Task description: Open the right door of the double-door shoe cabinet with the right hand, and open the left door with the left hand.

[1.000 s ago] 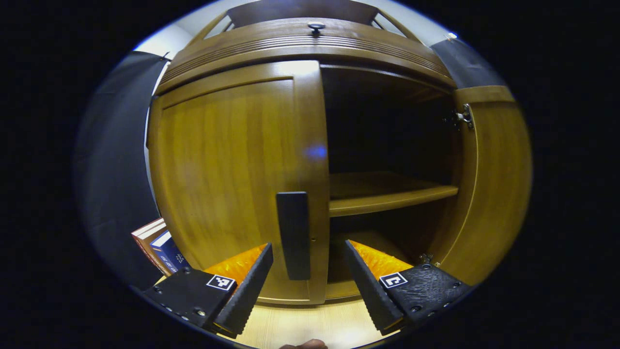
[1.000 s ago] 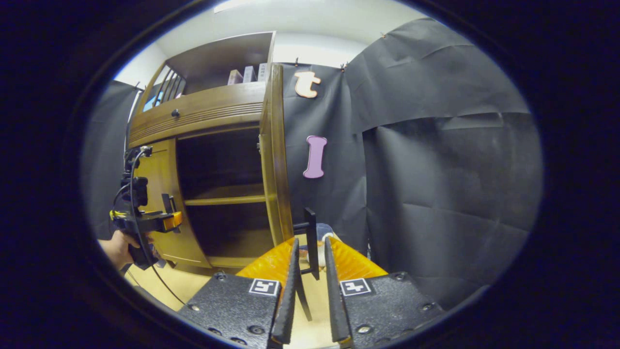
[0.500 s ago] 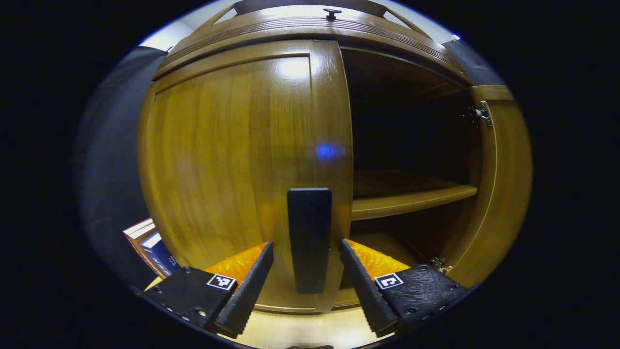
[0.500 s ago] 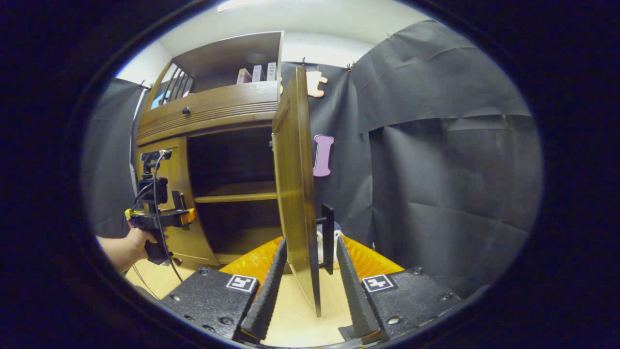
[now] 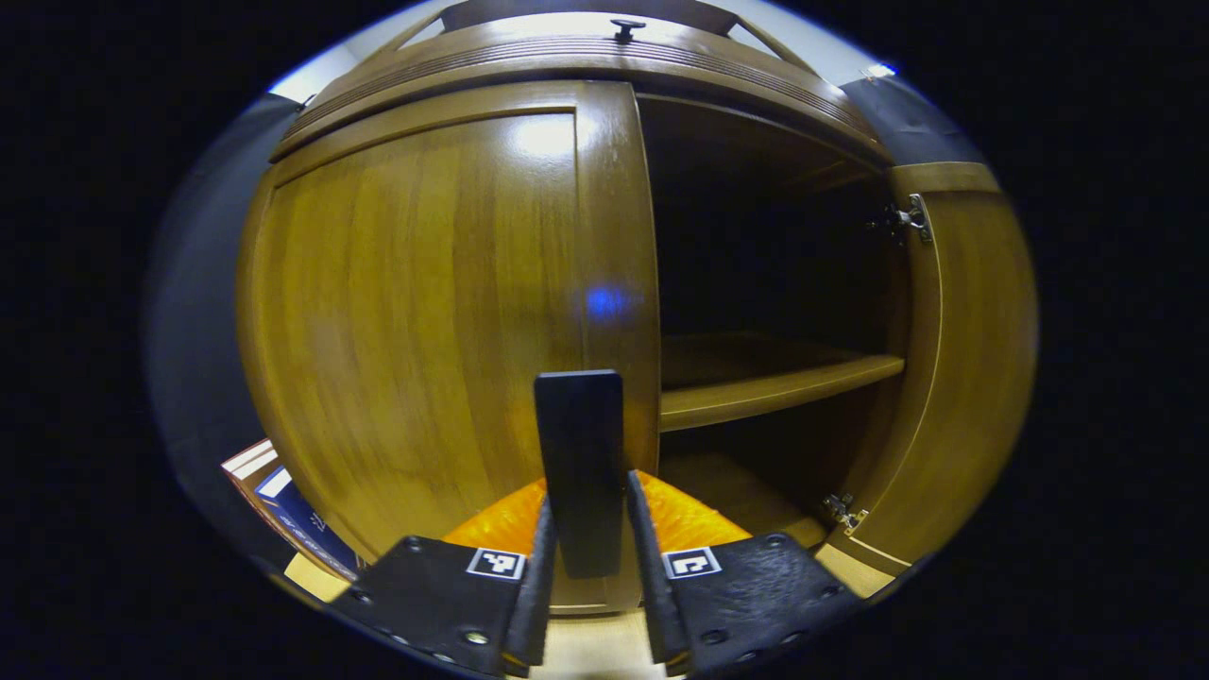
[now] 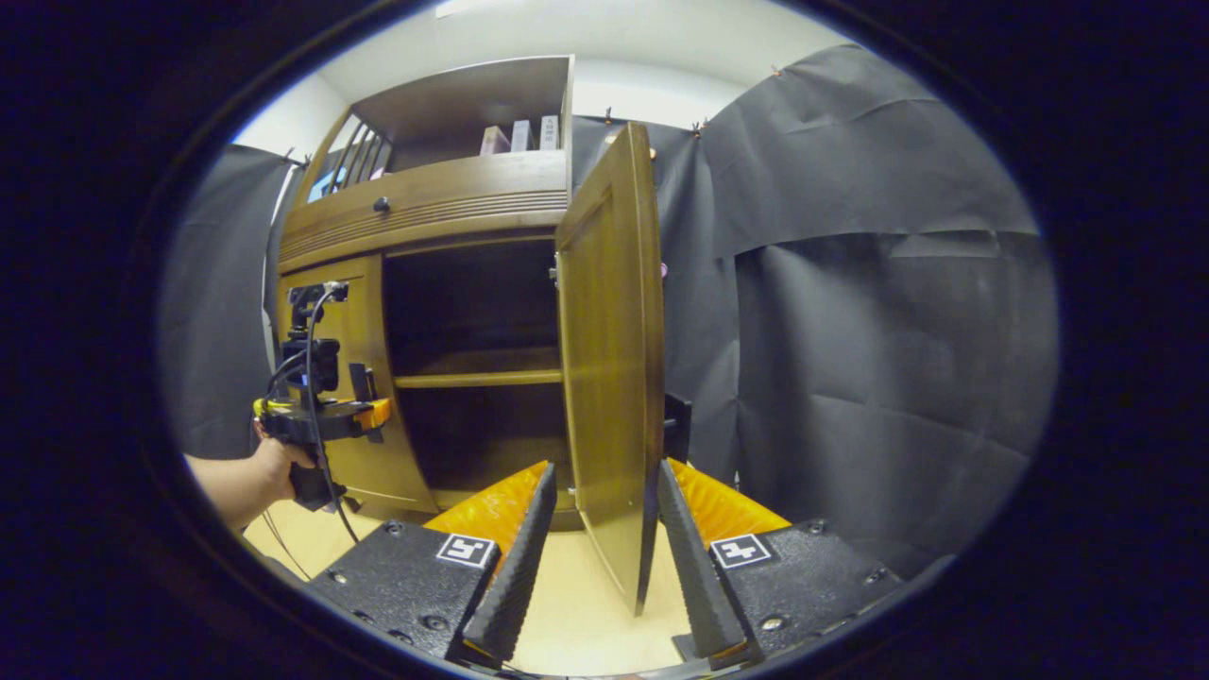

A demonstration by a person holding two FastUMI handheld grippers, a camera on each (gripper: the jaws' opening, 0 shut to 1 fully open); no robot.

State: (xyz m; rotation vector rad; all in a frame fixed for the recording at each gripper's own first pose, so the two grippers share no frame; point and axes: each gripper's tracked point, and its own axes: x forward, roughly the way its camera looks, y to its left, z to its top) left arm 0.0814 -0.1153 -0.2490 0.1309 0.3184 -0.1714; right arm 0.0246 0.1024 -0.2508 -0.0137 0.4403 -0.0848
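Observation:
In the left gripper view the cabinet's left door (image 5: 425, 312) stands closed. My left gripper (image 5: 586, 576) is shut on its black upright handle (image 5: 578, 453), one finger on each side. To the right, the right door (image 5: 963, 359) stands wide open, baring a dark inside with one shelf (image 5: 774, 387). In the right gripper view my right gripper (image 6: 604, 467) is open, its fingers (image 6: 515, 567) straddling the free edge of the open right door (image 6: 609, 359) without pressing it. That door's black handle (image 6: 676, 427) pokes out behind the edge. Farther left, a hand holds the left gripper (image 6: 321, 416) at the left door.
Books (image 5: 283, 501) lean beside the cabinet at the lower left. A drawer with a round knob (image 5: 623, 26) runs above the doors, and more books (image 6: 519, 137) stand on the top shelf. Black cloth (image 6: 878, 378) hangs right of the open door. Light wood floor (image 6: 567, 604) lies below.
My left gripper moved in and shut on the left door's handle. My right gripper opened, let go of the right door's handle and now straddles the door's edge; the door stands wider.

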